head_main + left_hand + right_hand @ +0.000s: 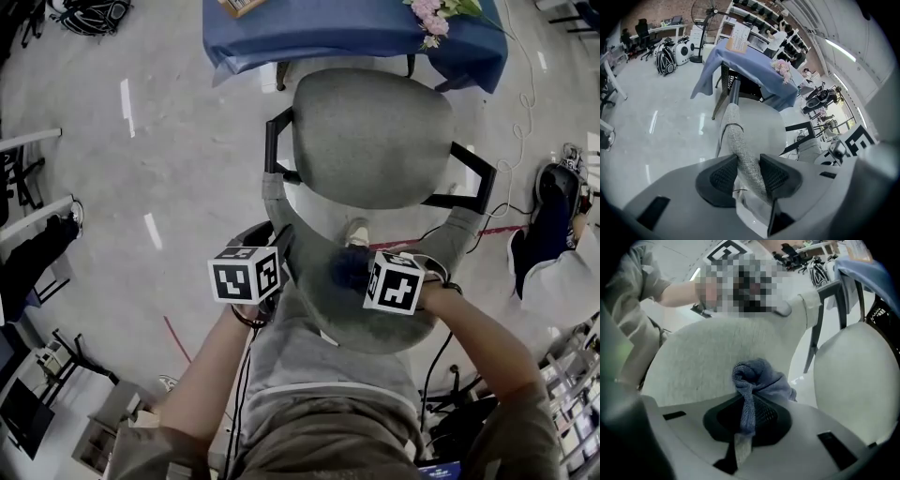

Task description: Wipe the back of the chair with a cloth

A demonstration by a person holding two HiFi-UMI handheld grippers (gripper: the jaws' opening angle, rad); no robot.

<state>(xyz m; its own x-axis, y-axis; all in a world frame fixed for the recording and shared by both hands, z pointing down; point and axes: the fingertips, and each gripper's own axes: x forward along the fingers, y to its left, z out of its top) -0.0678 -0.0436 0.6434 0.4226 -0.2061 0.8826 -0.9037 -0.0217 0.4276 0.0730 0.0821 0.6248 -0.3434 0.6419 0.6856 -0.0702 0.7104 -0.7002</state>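
The grey chair has its seat (375,136) further off and its curved backrest (375,323) right under me. My left gripper (275,261) is shut on the backrest's left edge (736,140): in the left gripper view the grey fabric strip runs between both dark pads (723,177). My right gripper (364,277) is shut on a bunched blue cloth (349,270). Seen from the right gripper, that cloth (759,378) bulges out of the closed jaws and rests against the backrest's grey surface (703,362); a tail of it hangs down between the pads.
Black armrests (272,141) (473,173) flank the seat. Beyond the chair stands a table with a blue cover (356,33) and pink flowers (429,13). Cables (520,112) trail on the shiny floor at the right, near a seated person (553,262). Dark stands (37,234) line the left.
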